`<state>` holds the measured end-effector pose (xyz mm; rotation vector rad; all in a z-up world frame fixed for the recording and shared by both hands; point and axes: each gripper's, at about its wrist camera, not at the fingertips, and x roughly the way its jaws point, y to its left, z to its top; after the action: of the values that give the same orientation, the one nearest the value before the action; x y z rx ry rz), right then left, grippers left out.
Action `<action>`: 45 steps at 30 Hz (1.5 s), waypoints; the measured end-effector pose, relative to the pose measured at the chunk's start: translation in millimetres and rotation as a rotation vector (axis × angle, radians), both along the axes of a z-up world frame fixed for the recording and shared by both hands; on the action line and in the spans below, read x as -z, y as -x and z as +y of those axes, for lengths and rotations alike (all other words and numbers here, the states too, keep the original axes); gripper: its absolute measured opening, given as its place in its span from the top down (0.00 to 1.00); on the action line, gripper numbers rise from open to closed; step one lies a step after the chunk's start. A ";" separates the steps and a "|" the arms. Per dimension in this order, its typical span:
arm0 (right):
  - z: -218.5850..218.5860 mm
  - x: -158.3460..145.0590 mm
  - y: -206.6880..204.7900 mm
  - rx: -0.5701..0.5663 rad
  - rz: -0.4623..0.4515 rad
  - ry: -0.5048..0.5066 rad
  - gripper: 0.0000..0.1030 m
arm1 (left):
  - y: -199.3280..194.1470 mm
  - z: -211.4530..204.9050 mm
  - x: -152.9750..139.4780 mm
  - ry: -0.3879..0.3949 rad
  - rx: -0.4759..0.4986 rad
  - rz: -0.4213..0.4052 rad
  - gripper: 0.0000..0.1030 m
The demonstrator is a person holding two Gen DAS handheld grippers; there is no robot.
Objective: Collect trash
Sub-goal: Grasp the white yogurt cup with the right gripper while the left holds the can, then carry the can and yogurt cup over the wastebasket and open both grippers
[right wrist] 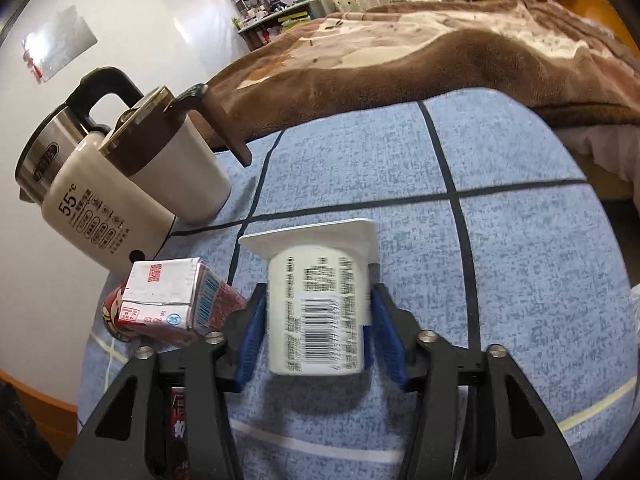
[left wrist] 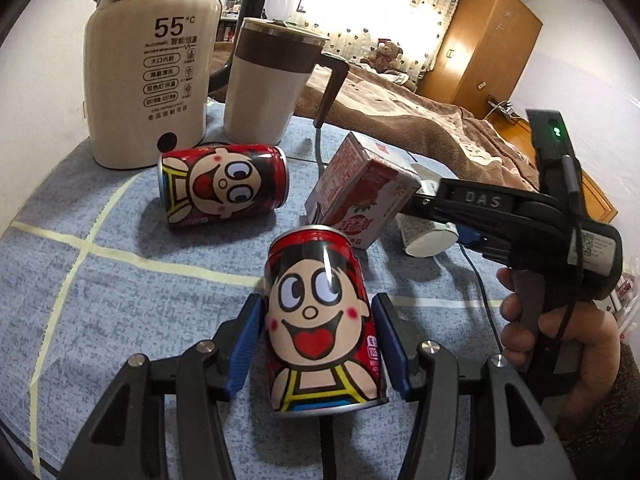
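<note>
In the left wrist view, my left gripper [left wrist: 318, 338] has its blue pads against both sides of a red cartoon-face can [left wrist: 320, 328], held above the blue cloth. A second such can [left wrist: 224, 184] lies on its side farther back. A pink-and-white drink carton [left wrist: 360, 192] lies right of it. In the right wrist view, my right gripper [right wrist: 318, 338] is shut on a white yogurt cup [right wrist: 318, 304] lying on its side; the carton [right wrist: 180, 304] is just to its left. The right gripper also shows in the left wrist view [left wrist: 440, 220] with the cup [left wrist: 428, 238].
A cream electric kettle [left wrist: 148, 88] and a white-and-brown lidded mug [left wrist: 268, 84] stand at the back of the blue checked cloth [left wrist: 100, 280]. A cable [left wrist: 484, 280] runs across the cloth. A bed with a brown blanket [right wrist: 400, 60] lies beyond the cloth.
</note>
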<state>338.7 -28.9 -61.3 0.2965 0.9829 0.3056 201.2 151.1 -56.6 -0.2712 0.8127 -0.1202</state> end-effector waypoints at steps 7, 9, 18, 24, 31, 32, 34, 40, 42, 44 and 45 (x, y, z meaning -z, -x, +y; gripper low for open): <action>-3.4 -4.5 11.5 -0.017 -0.031 0.006 0.52 | -1.2 -0.7 0.2 -0.022 -0.007 -0.009 0.45; -4.5 -7.1 16.5 -0.020 -0.044 0.009 0.52 | 0.1 -0.3 0.0 -0.024 -0.008 -0.012 0.45; -16.4 -18.7 40.3 -0.020 -0.082 -0.003 0.52 | 12.8 -9.1 -6.7 -0.056 -0.005 -0.027 0.45; -38.5 -23.5 58.3 0.012 -0.099 -0.012 0.52 | 20.3 -18.2 -12.9 -0.060 0.004 -0.037 0.46; -62.1 -32.0 78.2 0.041 -0.109 -0.038 0.52 | 29.1 -37.9 -22.4 -0.063 0.027 -0.055 0.46; -65.9 -33.3 81.7 0.044 -0.111 -0.043 0.52 | 29.7 -41.1 -23.2 -0.066 0.032 -0.055 0.46; -73.8 -35.6 88.5 0.050 -0.114 -0.057 0.52 | 31.4 -47.3 -25.2 -0.067 0.040 -0.057 0.46; -96.8 -42.4 109.4 0.080 -0.133 -0.068 0.52 | 37.5 -65.5 -29.7 -0.071 0.063 -0.067 0.47; -103.0 -44.9 114.5 0.085 -0.137 -0.072 0.52 | 39.8 -72.7 -31.4 -0.076 0.070 -0.068 0.47; -111.4 -49.0 121.6 0.096 -0.150 -0.078 0.52 | 41.4 -81.2 -34.0 -0.080 0.085 -0.077 0.47; -115.3 -50.5 124.8 0.104 -0.154 -0.079 0.52 | 42.1 -85.7 -35.5 -0.080 0.095 -0.080 0.47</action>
<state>213.9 -144.2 -10.8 0.3890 0.8023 0.2685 159.1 65.4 -21.1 -0.1514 0.7486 -0.1857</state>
